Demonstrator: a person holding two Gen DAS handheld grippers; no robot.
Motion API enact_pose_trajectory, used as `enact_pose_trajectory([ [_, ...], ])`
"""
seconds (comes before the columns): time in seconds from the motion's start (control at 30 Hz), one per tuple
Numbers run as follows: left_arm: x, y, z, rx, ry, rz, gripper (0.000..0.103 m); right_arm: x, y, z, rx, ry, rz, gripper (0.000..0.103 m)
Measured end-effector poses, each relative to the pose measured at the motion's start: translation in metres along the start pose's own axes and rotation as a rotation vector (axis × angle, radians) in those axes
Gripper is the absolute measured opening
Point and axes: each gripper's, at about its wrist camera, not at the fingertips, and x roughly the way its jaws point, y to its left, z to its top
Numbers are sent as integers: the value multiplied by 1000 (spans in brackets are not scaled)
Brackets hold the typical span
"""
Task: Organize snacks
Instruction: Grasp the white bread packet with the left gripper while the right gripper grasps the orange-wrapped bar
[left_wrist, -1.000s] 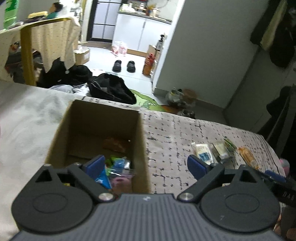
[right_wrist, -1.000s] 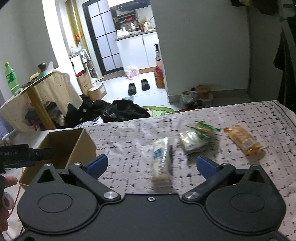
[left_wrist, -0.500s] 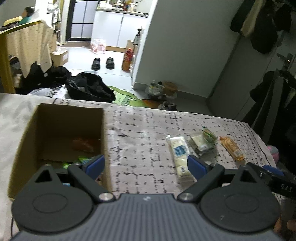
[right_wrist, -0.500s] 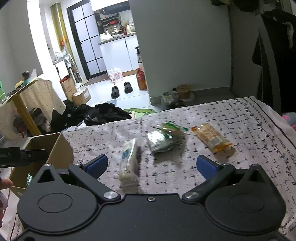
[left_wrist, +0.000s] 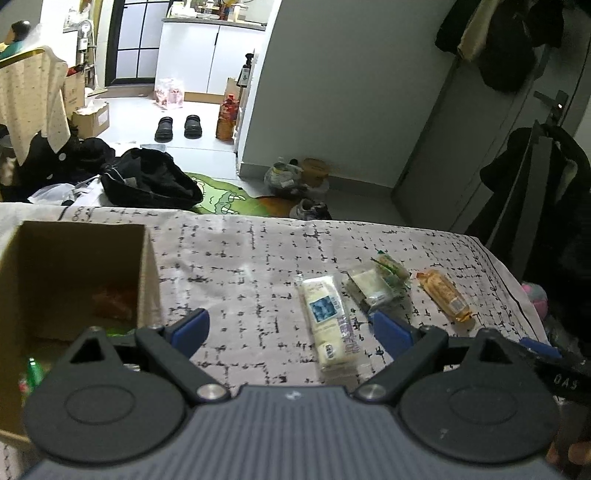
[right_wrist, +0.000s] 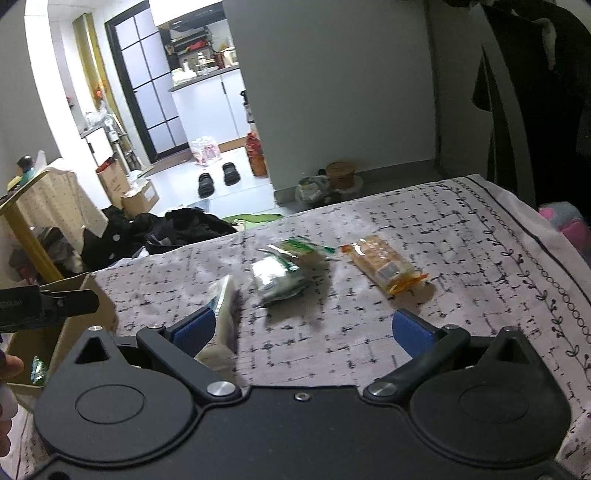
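A cardboard box (left_wrist: 147, 266) stands at the left on the patterned cloth, with a few snack packs inside. On the cloth to its right lie a long white pack with a blue label (left_wrist: 330, 319), a silver-green pack (left_wrist: 371, 288), a small green pack (left_wrist: 391, 266) and an orange pack (left_wrist: 445, 295). My left gripper (left_wrist: 291, 328) is open, hovering just right of the box, the white pack between its blue pads. My right gripper (right_wrist: 303, 328) is open above the cloth; the white pack (right_wrist: 221, 314) is by its left pad, with the silver-green pack (right_wrist: 277, 282) and orange pack (right_wrist: 384, 267) ahead.
The cloth-covered surface (left_wrist: 240, 258) ends at a far edge with floor beyond, where a black bag (left_wrist: 147, 184), shoes (left_wrist: 177, 127) and bottles sit. The box corner (right_wrist: 99, 299) and the left gripper's body (right_wrist: 37, 304) show at the right view's left. Dark clothes hang at right.
My left gripper swung right from over the box to above the cloth near the white pack. The right gripper also shifted right, so the packs now sit further left in its view.
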Motion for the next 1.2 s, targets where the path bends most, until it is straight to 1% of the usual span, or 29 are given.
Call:
enact_pose_trajectory([
  [0.23, 31, -7, -1, -31, 31, -20, 93, 16, -20, 9, -33, 33, -37, 103],
  [0.4, 56, -18, -1, -28, 68, -27, 92, 34, -35, 16, -35, 61, -60, 100],
  [0.5, 72, -23, -2, -29, 89, -37, 89, 47, -43, 20, -35, 79, -73, 97],
  [0.63, 96, -27, -4, -46, 127, -38, 80, 66, -51, 26, -50, 99, -90, 94],
  [0.73, 112, -28, -8, -41, 137, -33, 77, 77, -55, 31, -63, 108, -97, 93],
  [0.77, 117, -28, -9, -44, 146, -29, 72, 81, -56, 32, -67, 111, -101, 93],
  [0.87, 130, -27, -11, -50, 176, -27, 65, 89, -58, 35, -66, 116, -101, 92],
  [0.93, 136, -27, -11, -48, 180, -11, 63, 93, -60, 37, -63, 118, -100, 92],
  [1.07, 149, -25, -11, -82, 195, -16, 58, 105, -60, 40, -76, 131, -100, 88],
  [1.13, 153, -27, -11, -75, 189, -6, 56, 114, -60, 42, -94, 136, -100, 87],
  [1.2, 157, -32, -8, -62, 192, 6, 53, 121, -58, 43, -108, 144, -102, 84],
])
